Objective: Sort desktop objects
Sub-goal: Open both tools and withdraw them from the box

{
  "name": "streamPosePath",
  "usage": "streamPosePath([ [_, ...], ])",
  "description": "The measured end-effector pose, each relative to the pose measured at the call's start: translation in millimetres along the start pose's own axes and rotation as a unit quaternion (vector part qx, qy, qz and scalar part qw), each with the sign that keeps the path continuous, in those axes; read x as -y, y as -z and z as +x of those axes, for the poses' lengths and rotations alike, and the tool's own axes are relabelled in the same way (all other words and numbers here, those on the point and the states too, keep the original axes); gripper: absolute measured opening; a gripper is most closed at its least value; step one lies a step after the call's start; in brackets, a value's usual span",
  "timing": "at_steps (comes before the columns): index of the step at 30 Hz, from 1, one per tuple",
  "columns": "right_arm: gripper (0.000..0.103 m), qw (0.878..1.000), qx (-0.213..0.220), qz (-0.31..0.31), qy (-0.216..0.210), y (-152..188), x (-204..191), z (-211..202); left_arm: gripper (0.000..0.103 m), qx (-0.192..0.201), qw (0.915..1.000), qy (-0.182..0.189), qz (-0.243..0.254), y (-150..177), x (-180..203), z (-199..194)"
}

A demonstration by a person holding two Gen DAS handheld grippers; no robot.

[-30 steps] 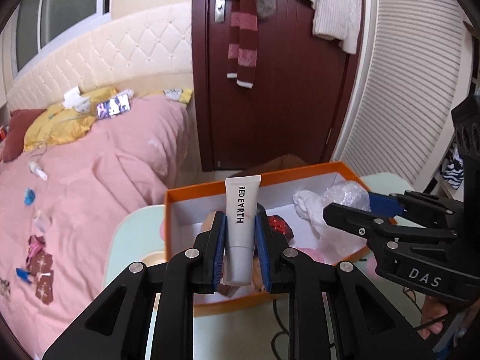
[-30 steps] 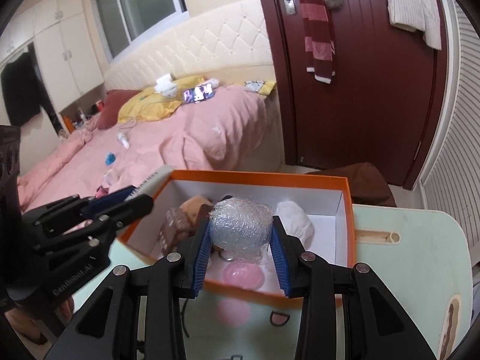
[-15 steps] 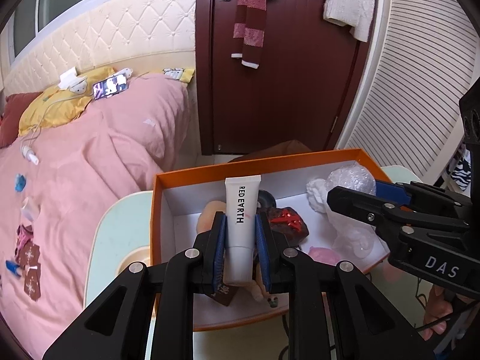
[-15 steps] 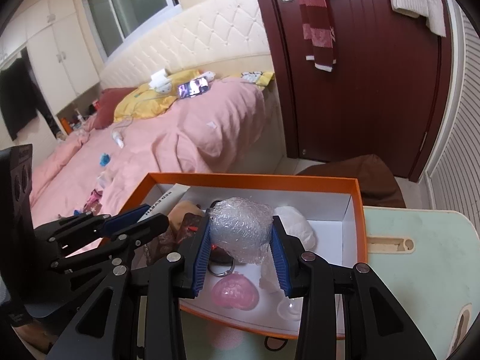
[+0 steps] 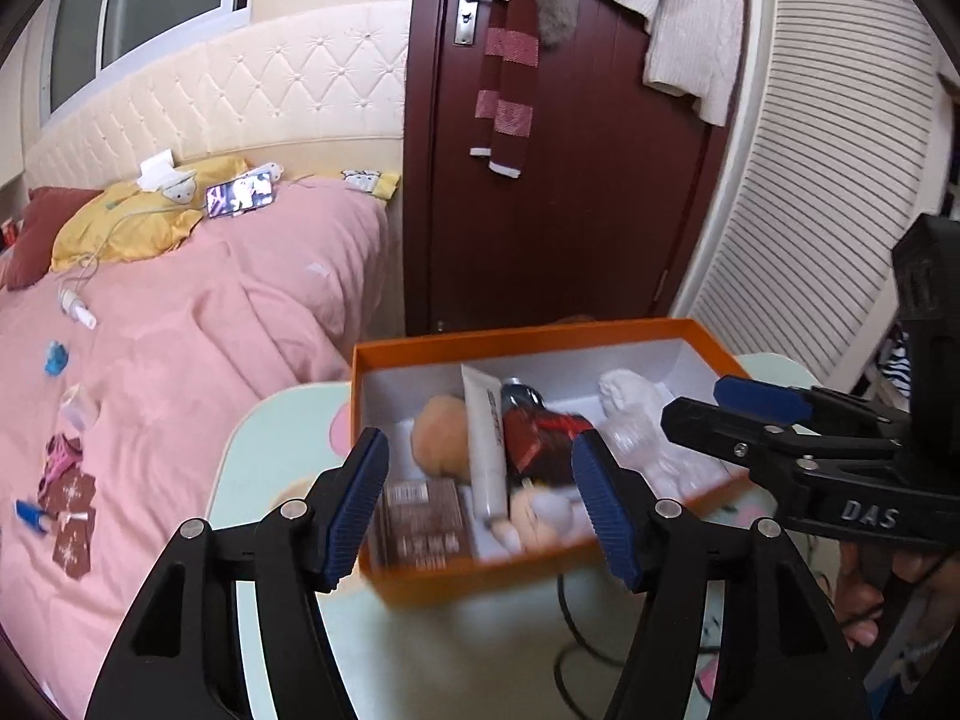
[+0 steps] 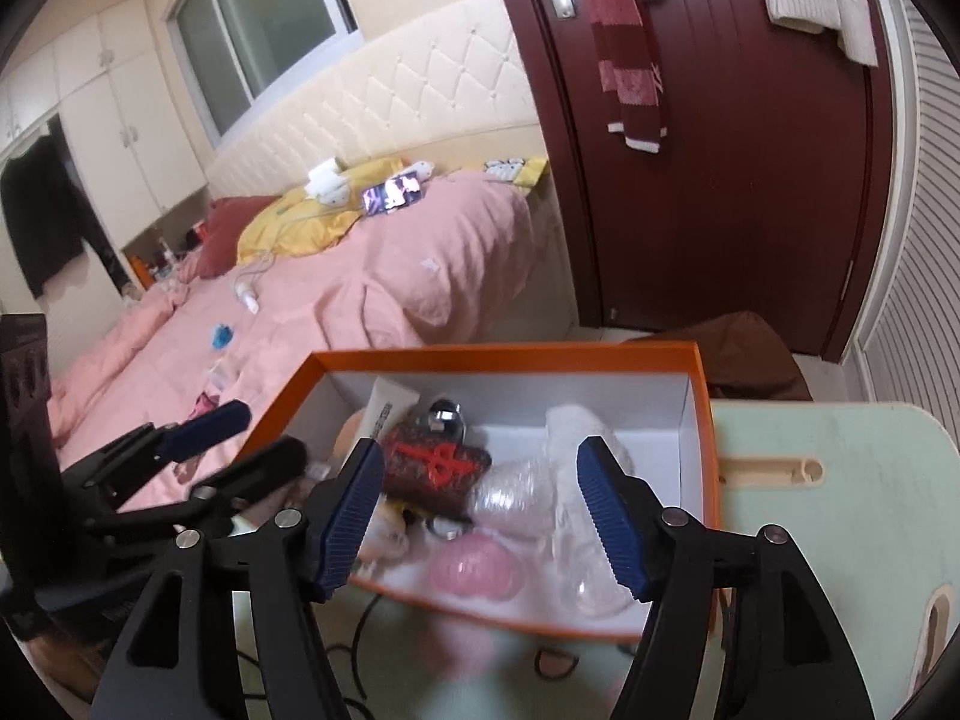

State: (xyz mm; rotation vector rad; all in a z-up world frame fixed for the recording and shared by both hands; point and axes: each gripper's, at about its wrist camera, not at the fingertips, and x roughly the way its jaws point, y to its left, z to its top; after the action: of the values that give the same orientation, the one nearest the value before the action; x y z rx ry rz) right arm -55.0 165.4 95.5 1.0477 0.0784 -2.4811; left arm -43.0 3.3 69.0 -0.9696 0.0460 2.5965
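Left gripper [image 5: 480, 495] and right gripper [image 6: 480, 507]: jaws of both spread wide, nothing between them, poised over the near rim of the orange box [image 5: 540, 339] on the pale green counter [image 5: 282, 420]. White tube [image 5: 486, 444] lies inside the box among other items, long axis running near-to-far, flat crimped end toward the far wall. Bubble-wrap bundle [image 6: 510, 492] rests inside, right of the tube.

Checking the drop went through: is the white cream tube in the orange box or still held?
In the box. The white tube lies among the items inside the orange box; the left tongs are open and empty.
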Motion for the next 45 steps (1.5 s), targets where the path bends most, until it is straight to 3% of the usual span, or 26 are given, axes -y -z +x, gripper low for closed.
streamPosePath([
  [5,0.068,0.999,-0.025,-0.014,0.022,16.8,-11.6,-12.8,0.070,-0.035,0.9993,0.002,-0.011,18.9,4.5,-13.4],
  [10,0.075,0.998,-0.014,-0.025,0.061,30.9,-25.1,-29.5,0.070,-0.048,0.9986,-0.005,-0.023,40.5,10.4,-17.0],
  [19,0.075,0.990,-0.067,0.029,0.120,61.0,-12.0,-8.1,0.070,-0.106,0.9918,-0.064,-0.032,64.0,5.8,20.5],
  [20,0.075,0.988,-0.073,0.038,0.127,64.3,-8.9,-4.4,0.074,-0.119,0.9902,-0.066,-0.034,66.5,5.2,26.4],
  [22,0.075,0.986,-0.082,0.048,0.139,70.5,-4.3,1.3,0.087,-0.120,0.9895,-0.078,-0.021,69.6,7.8,29.9],
  [23,0.076,0.985,-0.082,0.049,0.143,72.9,-3.3,2.3,0.088,-0.123,0.9893,-0.076,-0.021,70.5,7.9,30.4],
  [27,0.096,0.983,-0.085,0.038,0.157,75.5,-5.1,6.1,0.103,-0.131,0.9854,-0.097,-0.049,71.4,-0.9,35.7],
  [29,0.103,0.982,-0.087,0.032,0.164,76.7,-6.2,8.1,0.103,-0.130,0.9846,-0.102,-0.056,72.3,-2.8,35.3],
  [45,0.103,0.979,-0.093,0.018,0.180,79.4,-7.3,10.0,0.103,-0.128,0.9835,-0.110,-0.064,72.7,-6.1,36.6],
])
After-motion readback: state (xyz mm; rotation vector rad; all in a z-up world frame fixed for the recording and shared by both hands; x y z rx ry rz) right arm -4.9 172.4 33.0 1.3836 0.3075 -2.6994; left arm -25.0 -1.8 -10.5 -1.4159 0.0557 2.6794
